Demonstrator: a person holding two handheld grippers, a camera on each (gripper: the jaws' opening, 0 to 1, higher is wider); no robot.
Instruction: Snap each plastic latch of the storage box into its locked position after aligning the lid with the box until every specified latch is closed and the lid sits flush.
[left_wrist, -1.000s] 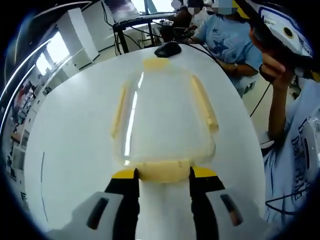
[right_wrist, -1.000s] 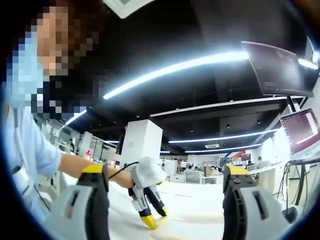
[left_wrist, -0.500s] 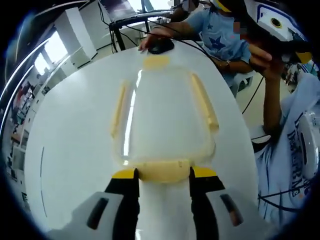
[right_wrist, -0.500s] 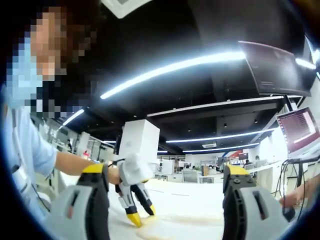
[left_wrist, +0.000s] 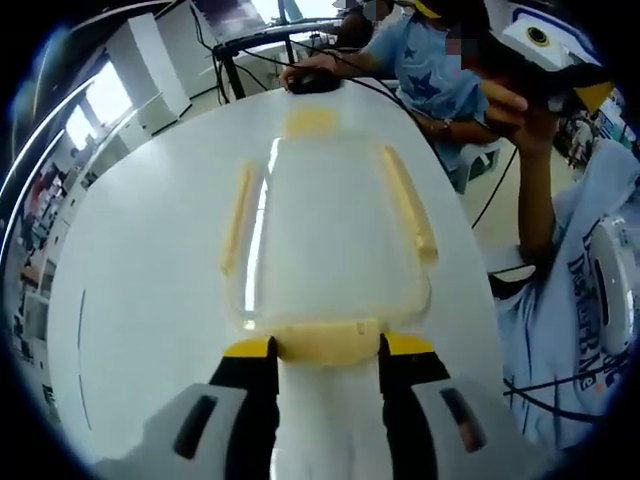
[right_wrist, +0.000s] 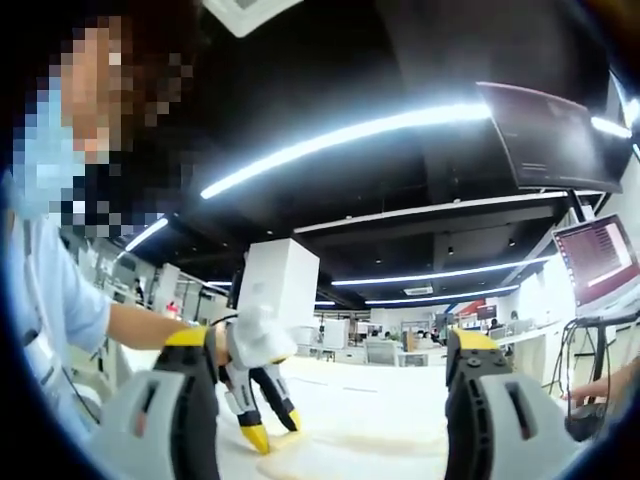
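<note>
A clear storage box (left_wrist: 330, 230) with its lid on lies on the white table (left_wrist: 140, 260). Pale yellow latches sit on its near end (left_wrist: 325, 342), far end (left_wrist: 312, 122), left side (left_wrist: 238, 215) and right side (left_wrist: 408, 205). My left gripper (left_wrist: 327, 347) is open, its yellow tips flanking the near latch. In the right gripper view, the left gripper (right_wrist: 272, 430) points down onto the box edge (right_wrist: 350, 455). My right gripper (right_wrist: 330, 340) is open with nothing between its jaws, aimed above the table at the room. A hand holds the right gripper (left_wrist: 545, 45) high at the right.
A seated person in a blue shirt (left_wrist: 440, 70) has a hand on a black mouse (left_wrist: 312, 82) at the table's far end. The table's right edge runs close beside the box. Dark monitors (right_wrist: 555, 130) hang at the upper right.
The left gripper stays at the near latch. At the far end a hand has come onto the mouse. The right gripper's view has shifted slightly.
</note>
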